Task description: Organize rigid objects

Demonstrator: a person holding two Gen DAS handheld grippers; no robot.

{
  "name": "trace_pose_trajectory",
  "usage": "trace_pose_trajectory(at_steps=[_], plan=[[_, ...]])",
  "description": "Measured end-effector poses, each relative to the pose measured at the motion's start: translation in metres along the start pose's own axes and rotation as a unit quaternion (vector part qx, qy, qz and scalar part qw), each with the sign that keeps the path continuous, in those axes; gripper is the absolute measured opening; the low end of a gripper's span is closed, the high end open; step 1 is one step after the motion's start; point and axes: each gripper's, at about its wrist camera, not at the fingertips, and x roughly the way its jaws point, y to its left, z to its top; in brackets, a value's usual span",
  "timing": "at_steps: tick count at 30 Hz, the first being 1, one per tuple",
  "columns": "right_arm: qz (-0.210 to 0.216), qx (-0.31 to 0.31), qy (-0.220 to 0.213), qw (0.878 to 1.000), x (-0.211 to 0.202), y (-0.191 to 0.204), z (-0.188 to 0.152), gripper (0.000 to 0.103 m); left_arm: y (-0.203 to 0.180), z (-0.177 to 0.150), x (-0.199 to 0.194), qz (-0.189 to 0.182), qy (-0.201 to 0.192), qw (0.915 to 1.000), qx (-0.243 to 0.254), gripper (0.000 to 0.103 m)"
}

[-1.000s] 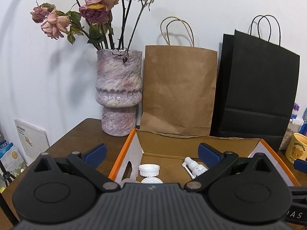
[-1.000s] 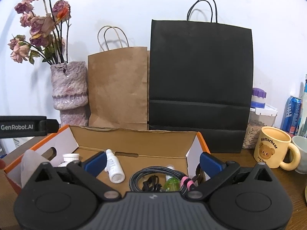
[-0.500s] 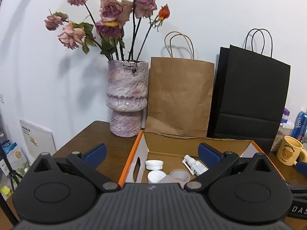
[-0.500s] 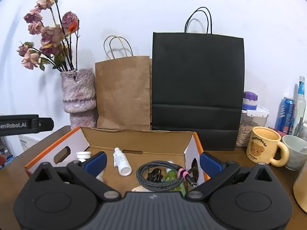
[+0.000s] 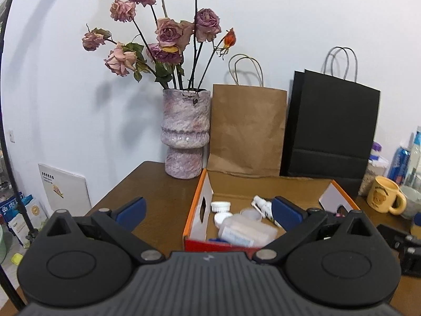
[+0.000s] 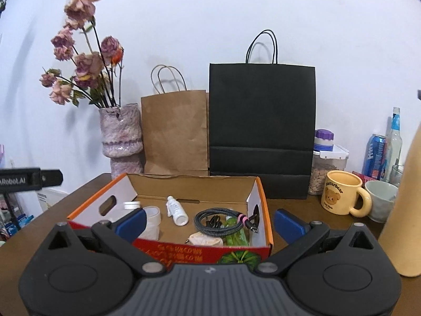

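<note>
An open orange-rimmed cardboard box (image 6: 259, 202) sits on the brown table; it also shows in the left wrist view (image 5: 196, 202). Inside lie a white spray bottle (image 6: 176, 210), a coiled black cable (image 6: 221, 221), a white jar (image 6: 131, 205), a clear tub (image 6: 152, 220), a green item (image 6: 236, 234) and a beige item (image 6: 205, 239). In the left wrist view I see white lids (image 5: 221, 206) and a clear container (image 5: 244, 230). My left gripper (image 5: 208, 210) and right gripper (image 6: 209, 221) are open, empty, held back from the box's near side.
A vase of dried roses (image 5: 185, 134), a brown paper bag (image 6: 175, 131) and a black paper bag (image 6: 261, 129) stand behind the box. To the right are a yellow bear mug (image 6: 342, 197), a grey cup (image 6: 381, 202), a seed container (image 6: 326, 168), cans, and a tan cylinder (image 6: 406, 210).
Both grippers have pulled back and risen away from the box, so the whole box and more table now show. Both stay open and empty.
</note>
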Motion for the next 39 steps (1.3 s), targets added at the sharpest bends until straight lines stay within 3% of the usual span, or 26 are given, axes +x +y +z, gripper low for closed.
trace_pose_trajectory(at_steps=[8,21,39], plan=[[0.005,0.01,0.015,1.0,-0.053,0.001,-0.023,0.103,0.006,-0.037,-0.049,-0.004,0.036,0.9987,0.036,0.103],[0.006,0.01,0.052,0.999,-0.124,0.013,-0.075,0.103,0.023,-0.088,-0.113,-0.014,0.074,0.9963,0.041,0.103],[0.008,0.007,0.087,0.996,-0.147,0.024,-0.099,0.103,0.028,-0.117,-0.141,-0.021,0.1,0.9934,0.052,0.103]])
